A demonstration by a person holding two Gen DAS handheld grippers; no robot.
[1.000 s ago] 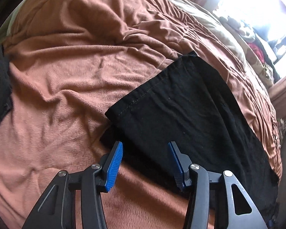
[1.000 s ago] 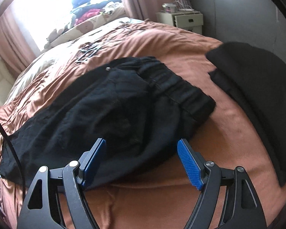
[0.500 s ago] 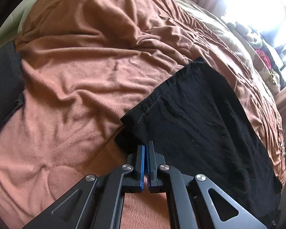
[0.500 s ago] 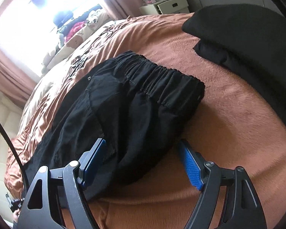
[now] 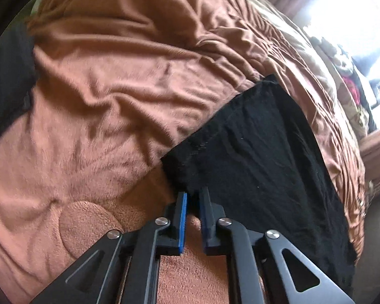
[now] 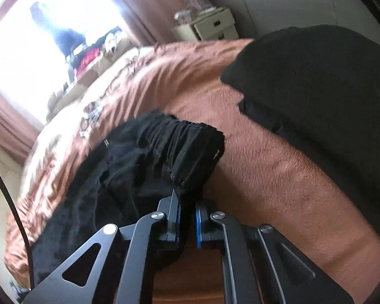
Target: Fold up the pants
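Observation:
Black pants lie on a brown blanket. The left wrist view shows the leg end [image 5: 261, 152] with its stitched hem. My left gripper [image 5: 193, 196] is shut on the near hem corner, the blue pads pinching the cloth. The right wrist view shows the gathered elastic waistband [image 6: 185, 141]. My right gripper [image 6: 187, 202] is shut on the near corner of the waistband, which is lifted and bunched above the jaws.
The brown blanket [image 5: 114, 88] covers the bed and is wrinkled. A pile of other black clothing [image 6: 316, 88] lies to the right of the waistband, and a dark item [image 5: 7, 76] lies at the far left. A white nightstand [image 6: 210, 25] and a bright window stand beyond the bed.
My right gripper went from open to shut on the waistband corner and lifted it. My left gripper stayed shut on the hem corner, with the leg end drawn up closer.

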